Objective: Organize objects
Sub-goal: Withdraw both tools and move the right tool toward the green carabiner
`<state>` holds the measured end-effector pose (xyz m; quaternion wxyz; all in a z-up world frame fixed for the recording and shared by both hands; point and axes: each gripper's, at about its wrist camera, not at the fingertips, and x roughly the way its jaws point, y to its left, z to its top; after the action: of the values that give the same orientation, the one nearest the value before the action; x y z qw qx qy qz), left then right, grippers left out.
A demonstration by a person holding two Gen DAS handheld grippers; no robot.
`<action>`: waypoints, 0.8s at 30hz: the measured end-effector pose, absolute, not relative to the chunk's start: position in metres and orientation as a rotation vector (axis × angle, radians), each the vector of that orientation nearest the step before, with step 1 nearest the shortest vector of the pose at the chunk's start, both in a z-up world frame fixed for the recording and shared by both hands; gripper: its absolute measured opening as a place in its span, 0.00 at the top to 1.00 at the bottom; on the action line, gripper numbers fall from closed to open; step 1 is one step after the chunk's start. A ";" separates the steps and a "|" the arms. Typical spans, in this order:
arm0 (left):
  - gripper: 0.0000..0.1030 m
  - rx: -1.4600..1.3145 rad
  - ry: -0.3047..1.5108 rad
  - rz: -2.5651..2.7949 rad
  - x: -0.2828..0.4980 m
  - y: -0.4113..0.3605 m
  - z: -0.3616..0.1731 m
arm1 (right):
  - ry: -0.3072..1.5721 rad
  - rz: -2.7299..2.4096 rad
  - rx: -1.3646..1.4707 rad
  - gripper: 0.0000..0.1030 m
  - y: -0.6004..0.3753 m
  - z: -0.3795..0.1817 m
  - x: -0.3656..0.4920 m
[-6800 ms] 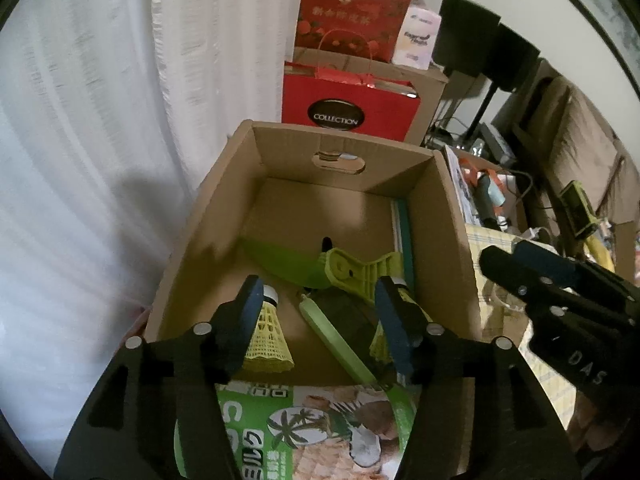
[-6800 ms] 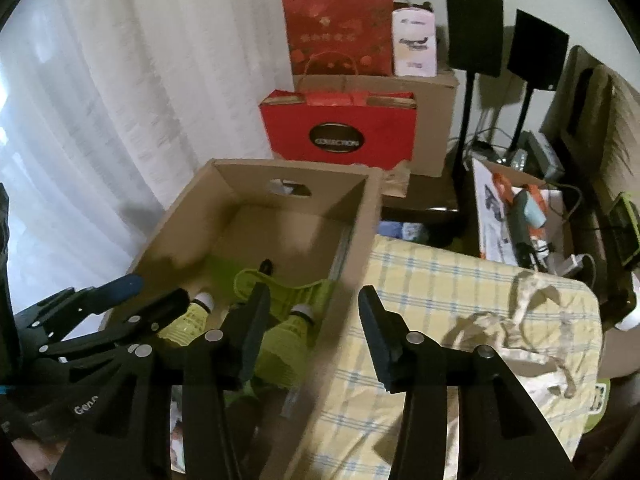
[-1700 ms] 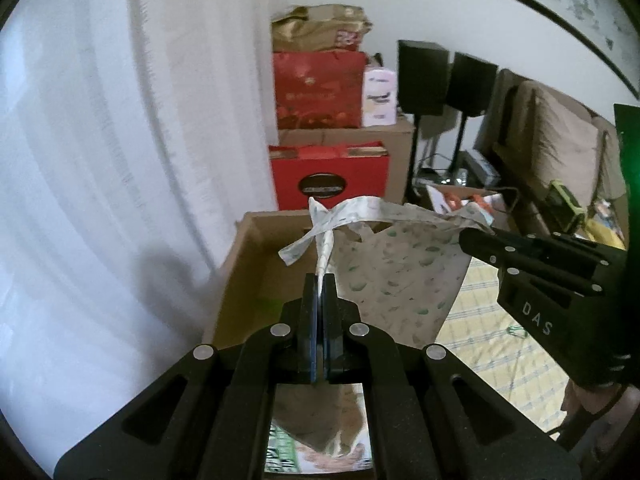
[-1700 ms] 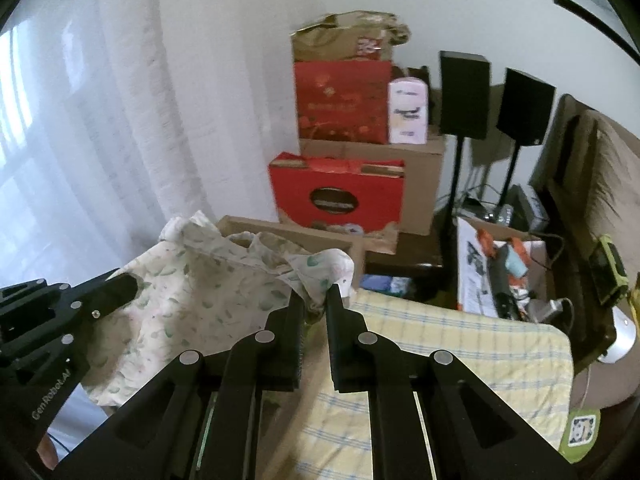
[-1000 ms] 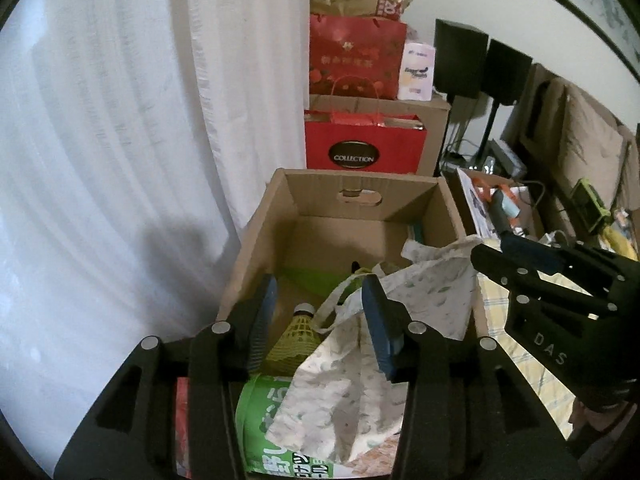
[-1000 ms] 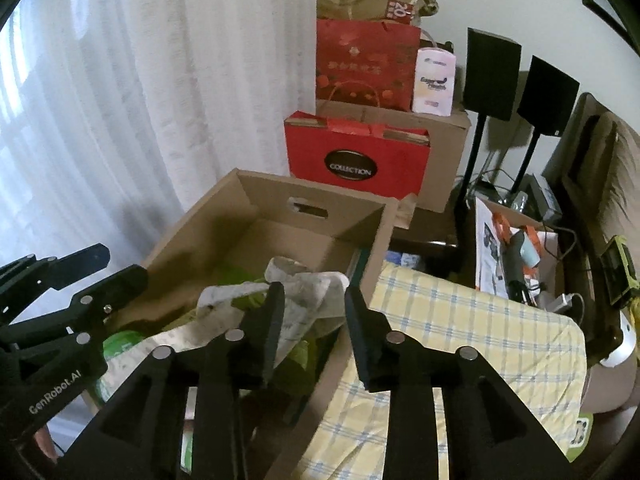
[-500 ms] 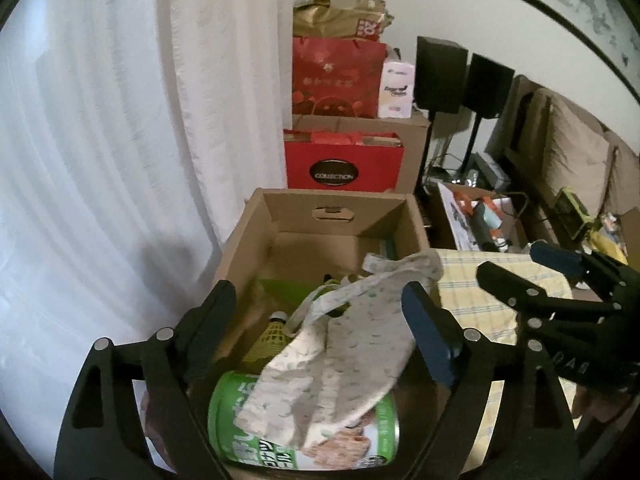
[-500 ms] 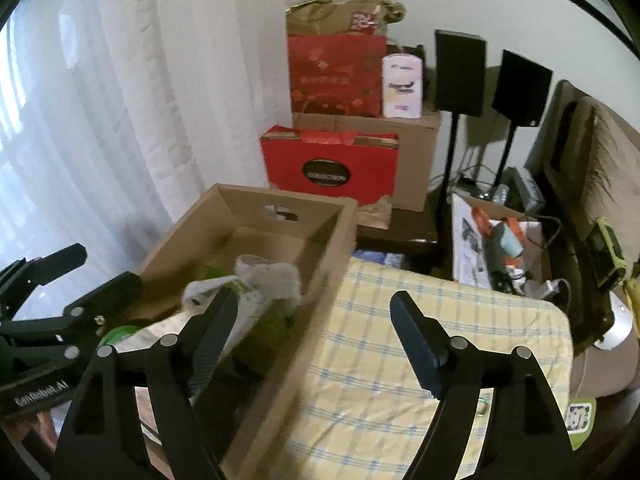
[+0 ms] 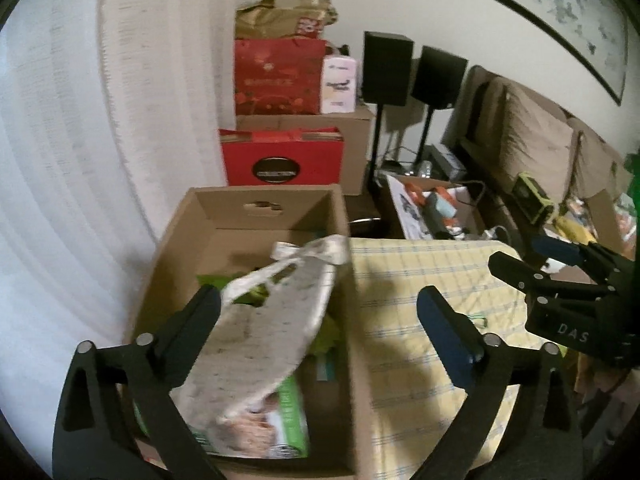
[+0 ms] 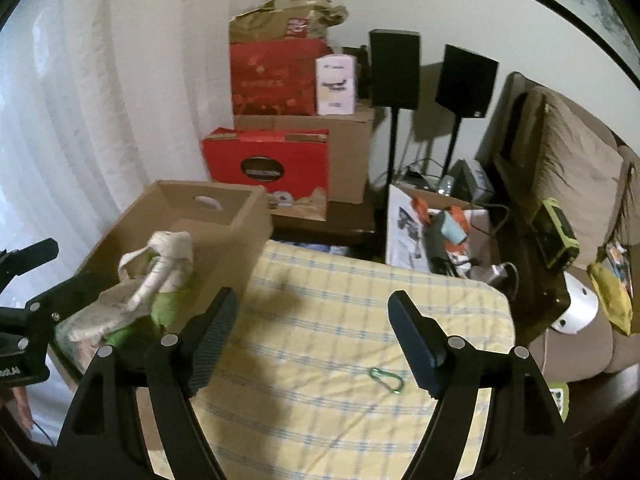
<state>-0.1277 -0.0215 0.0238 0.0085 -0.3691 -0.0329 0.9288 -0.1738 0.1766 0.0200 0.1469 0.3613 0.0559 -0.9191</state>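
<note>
With the cloth tote bag [image 9: 276, 320] lying released in the cardboard box [image 9: 348, 232], both the left tongs [image 9: 320, 316] and right tongs [image 10: 314, 322] are found wide and empty, the left's jaws having just opened further, and the green carabiner [image 10: 387, 380] on the checked bench [image 10: 340, 320] is judged the next pickup.

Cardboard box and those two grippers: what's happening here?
A person holding two grippers is tidying loose items into the cardboard box. The patterned cloth bag lies inside it on top of the other contents, held by neither. The left gripper and right gripper both have open, empty jaws, which have just been opening. A small green carabiner lies on the yellow checked cloth beside the box.
</note>
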 end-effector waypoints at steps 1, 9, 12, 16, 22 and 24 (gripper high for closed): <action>0.03 -1.152 -0.099 2.894 -0.129 -0.017 0.024 | 0.154 -2.654 1.038 0.24 0.183 0.021 -0.172; 0.02 -1.143 -0.081 2.852 -0.130 0.017 0.022 | 0.128 -2.685 1.043 0.24 0.215 0.020 -0.166; 0.02 -1.146 -0.086 2.826 -0.132 0.032 0.016 | 0.106 -2.692 1.071 0.24 0.229 0.012 -0.168; 0.02 -1.170 -0.061 2.793 -0.136 0.050 0.005 | 0.096 -2.696 1.100 0.24 0.243 -0.001 -0.169; 0.02 -1.190 -0.084 2.744 -0.143 0.072 -0.010 | 0.084 -2.693 1.151 0.29 0.262 -0.022 -0.176; 0.02 -1.202 -0.086 2.732 -0.146 0.076 -0.015 | 0.080 -2.684 1.172 0.33 0.266 -0.031 -0.180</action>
<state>-0.1464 0.0759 -0.0154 0.0775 -0.4013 -0.0288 0.9122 -0.1799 0.2660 -0.0308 0.1056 0.3977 0.0273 -0.9110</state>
